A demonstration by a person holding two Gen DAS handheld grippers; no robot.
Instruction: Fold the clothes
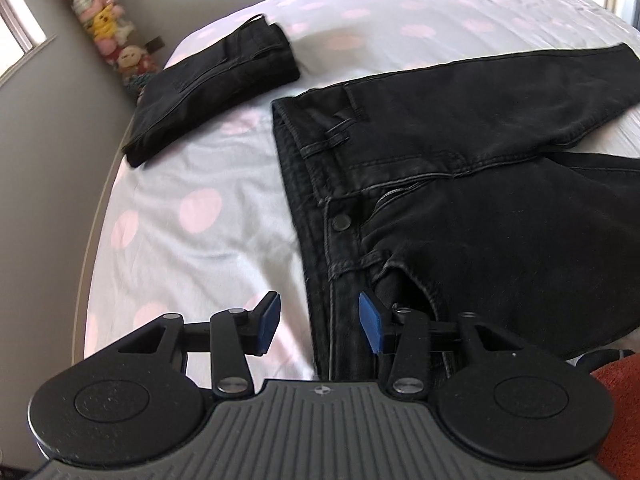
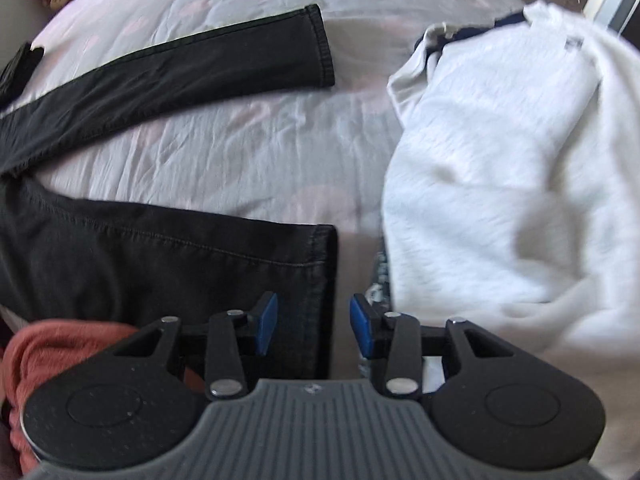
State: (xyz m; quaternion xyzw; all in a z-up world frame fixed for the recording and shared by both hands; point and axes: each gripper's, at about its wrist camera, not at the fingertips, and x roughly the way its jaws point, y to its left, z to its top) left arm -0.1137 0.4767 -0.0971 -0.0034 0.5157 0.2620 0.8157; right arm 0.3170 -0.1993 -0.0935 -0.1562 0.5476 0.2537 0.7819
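Black jeans lie spread flat on the bed, front up, waistband toward the left. My left gripper is open, its blue pads straddling the near end of the waistband just above the fabric. In the right wrist view the two legs are apart: the near leg ends at a hem right ahead of my open right gripper, and the far leg stretches to the upper middle. Neither gripper holds anything.
A folded black pair of jeans lies at the far left of the polka-dot bedsheet. A crumpled white sweatshirt lies right of the leg hems. A reddish-orange cloth sits at the near edge. Plush toys line the wall.
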